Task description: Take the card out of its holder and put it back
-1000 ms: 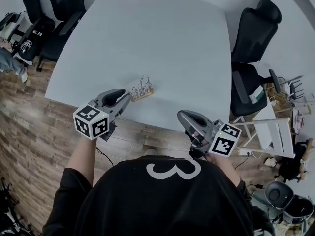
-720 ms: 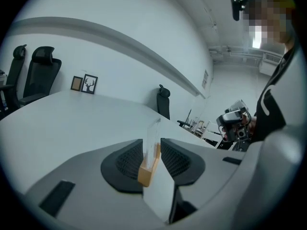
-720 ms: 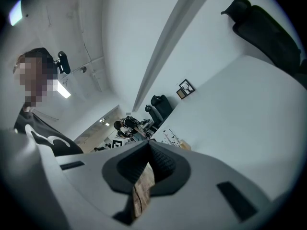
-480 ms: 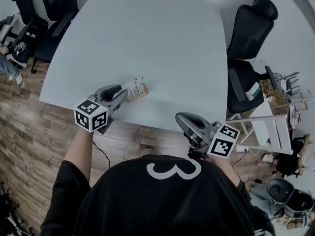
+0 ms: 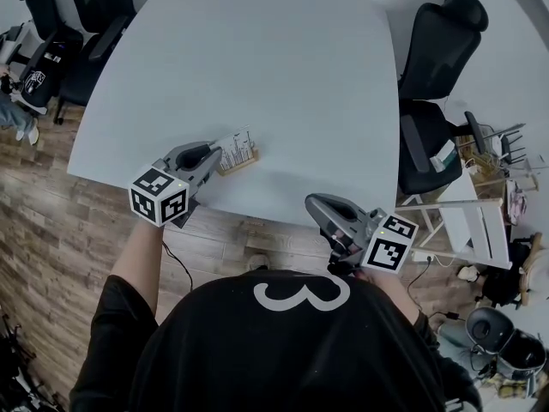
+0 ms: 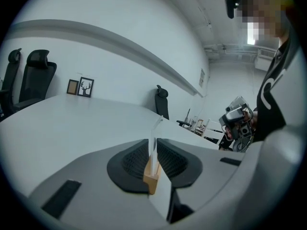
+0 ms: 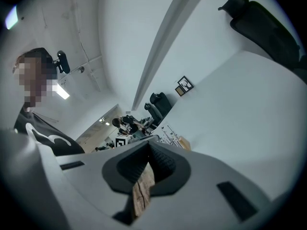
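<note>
A clear printed card [image 5: 235, 148] stands upright in a small wooden holder [image 5: 240, 163] near the front edge of the white table [image 5: 283, 67]. My left gripper [image 5: 216, 155] is at the card's left end. In the left gripper view the card [image 6: 154, 140] shows edge-on between the pads, above the holder [image 6: 152, 175]. The jaws have just been closing and now press on the card's faces. My right gripper [image 5: 319, 204] hovers off the table's front edge, to the right of the holder. It is shut and holds nothing, and wooden floor shows below its jaws [image 7: 148, 159].
Black office chairs stand to the right [image 5: 442, 41] and at the back left [image 5: 77, 24] of the table. A white folding frame [image 5: 467, 221] stands at the right. Wooden floor lies under the table's front edge.
My left gripper has moved in to the card's left end, and its jaws now sit around the card. The right gripper has stayed where it was.
</note>
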A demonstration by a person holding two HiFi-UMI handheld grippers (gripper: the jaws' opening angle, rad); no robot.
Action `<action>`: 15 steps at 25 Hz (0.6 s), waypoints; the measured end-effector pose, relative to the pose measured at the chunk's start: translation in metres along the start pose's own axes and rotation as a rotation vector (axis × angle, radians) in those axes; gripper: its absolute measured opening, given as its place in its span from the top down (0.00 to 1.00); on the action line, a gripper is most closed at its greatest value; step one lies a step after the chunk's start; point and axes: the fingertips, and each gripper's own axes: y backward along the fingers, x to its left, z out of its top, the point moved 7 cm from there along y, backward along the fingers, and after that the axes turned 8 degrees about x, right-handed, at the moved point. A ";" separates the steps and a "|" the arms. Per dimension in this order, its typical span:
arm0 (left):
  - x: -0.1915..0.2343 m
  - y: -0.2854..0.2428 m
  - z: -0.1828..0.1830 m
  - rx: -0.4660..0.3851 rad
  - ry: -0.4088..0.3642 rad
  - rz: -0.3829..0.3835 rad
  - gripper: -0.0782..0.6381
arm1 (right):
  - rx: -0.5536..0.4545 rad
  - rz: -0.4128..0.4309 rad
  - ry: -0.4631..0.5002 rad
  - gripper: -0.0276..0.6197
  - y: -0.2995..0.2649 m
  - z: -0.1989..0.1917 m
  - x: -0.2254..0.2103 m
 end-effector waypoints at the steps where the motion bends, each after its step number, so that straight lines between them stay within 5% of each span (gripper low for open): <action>1: 0.000 0.000 0.001 0.000 -0.005 0.000 0.81 | 0.000 0.000 -0.002 0.94 0.000 0.000 -0.001; 15: -0.003 0.000 0.002 0.001 -0.046 0.005 0.84 | -0.008 -0.003 -0.011 0.94 0.001 -0.006 -0.002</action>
